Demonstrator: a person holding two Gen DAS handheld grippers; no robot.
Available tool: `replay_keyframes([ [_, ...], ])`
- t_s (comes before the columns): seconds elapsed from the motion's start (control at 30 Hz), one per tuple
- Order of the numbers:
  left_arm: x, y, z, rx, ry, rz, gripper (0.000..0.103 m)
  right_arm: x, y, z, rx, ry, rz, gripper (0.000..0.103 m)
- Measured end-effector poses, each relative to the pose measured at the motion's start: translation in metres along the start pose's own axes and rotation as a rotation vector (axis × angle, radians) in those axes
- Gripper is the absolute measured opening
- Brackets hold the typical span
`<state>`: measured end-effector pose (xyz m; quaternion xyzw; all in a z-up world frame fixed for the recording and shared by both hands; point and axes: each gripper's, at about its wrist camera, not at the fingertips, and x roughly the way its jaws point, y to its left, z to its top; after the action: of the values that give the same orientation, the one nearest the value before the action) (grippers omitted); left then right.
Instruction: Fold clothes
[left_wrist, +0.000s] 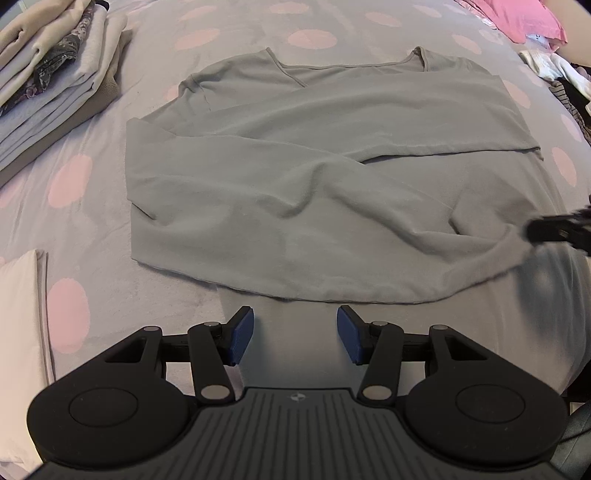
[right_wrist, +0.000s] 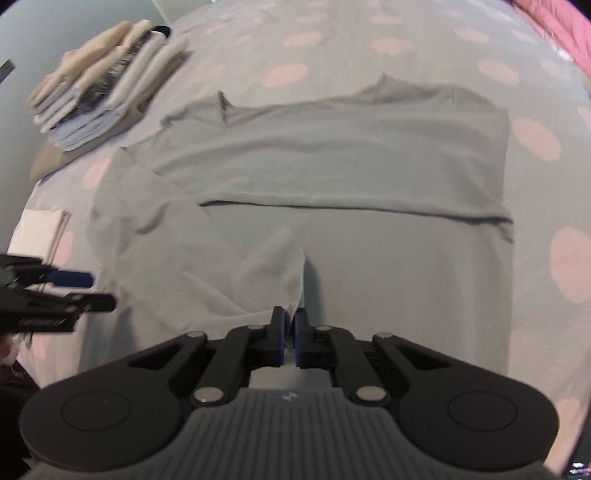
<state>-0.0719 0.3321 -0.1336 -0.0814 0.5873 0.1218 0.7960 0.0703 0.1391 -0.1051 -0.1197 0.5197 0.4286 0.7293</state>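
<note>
Soft lilac bedding (left_wrist: 110, 229) with big pink dots covers the bed under both of your grippers, its nap fuzzy and matte. Spread flat across the middle lies the shirt (left_wrist: 295, 155), a grey, smooth knit with a wide neckline at the far edge and its sleeves folded across the body, one forming a straight band, the other slanting over it with soft creases. At far left sits a stack (left_wrist: 48, 74) of folded clothes in cream, pale blue and a dark floral print, edges stepped. Near left, a folded white cloth (left_wrist: 22, 332) lies flat. Far right, a pink garment (left_wrist: 517, 18) and a crumpled pile of white and striped pieces (left_wrist: 557, 85) sit by the edge.

Your left gripper (left_wrist: 295, 334) points steeply down just near of the shirt's hem, its blue ribbed fingers (left_wrist: 242, 330) spread apart with nothing between them. Your right gripper (right_wrist: 290, 332) also tilts down, over the shirt's near right part; its fingers are pressed nearly together, pinching a fold of the shirt's fabric that rises into a ridge just beyond their tips. In the left view, that gripper shows as a blurred black shape at the shirt's right hem.
</note>
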Motion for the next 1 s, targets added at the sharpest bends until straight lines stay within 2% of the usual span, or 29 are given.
replay_keyframes([
  [0.13,0.002,0.0,0.0,0.01,0.009,0.008,0.048,-0.011,0.017,-0.014,-0.131,0.056,-0.012,0.006],
  [0.27,0.002,0.0,0.0,0.013,0.011,0.01,0.048,0.009,0.015,-0.035,-0.182,0.19,-0.024,0.006],
  [0.33,0.001,0.0,0.001,0.014,0.006,0.007,0.048,0.019,0.012,-0.045,-0.218,0.255,-0.048,0.011],
  [0.4,0.0,0.0,0.001,0.018,0.003,0.008,0.048,0.024,0.009,-0.051,-0.236,0.284,-0.051,0.011],
  [0.47,0.001,-0.001,0.001,0.022,0.003,0.011,0.048,0.02,0.007,-0.049,-0.223,0.271,-0.032,0.015],
  [0.5,0.001,-0.001,0.001,0.024,0.004,0.012,0.048,0.016,0.006,-0.045,-0.216,0.247,-0.032,0.02],
  [0.53,0.002,-0.002,0.001,0.026,0.006,0.013,0.048,0.011,0.004,-0.041,-0.21,0.212,-0.042,0.032],
  [0.6,0.003,-0.002,0.0,0.031,0.01,0.015,0.048,0.001,-0.001,-0.031,-0.194,0.135,-0.06,0.038],
  [0.73,0.006,-0.005,-0.002,0.041,0.02,0.023,0.048,-0.006,-0.014,-0.013,-0.102,0.015,-0.075,0.039],
  [0.87,0.006,-0.005,-0.002,0.043,0.02,0.025,0.048,0.0,-0.026,-0.006,-0.023,-0.016,-0.08,0.039],
  [1.0,0.006,-0.005,-0.002,0.038,0.019,0.027,0.048,0.008,-0.032,-0.006,0.006,-0.007,-0.081,0.039],
])
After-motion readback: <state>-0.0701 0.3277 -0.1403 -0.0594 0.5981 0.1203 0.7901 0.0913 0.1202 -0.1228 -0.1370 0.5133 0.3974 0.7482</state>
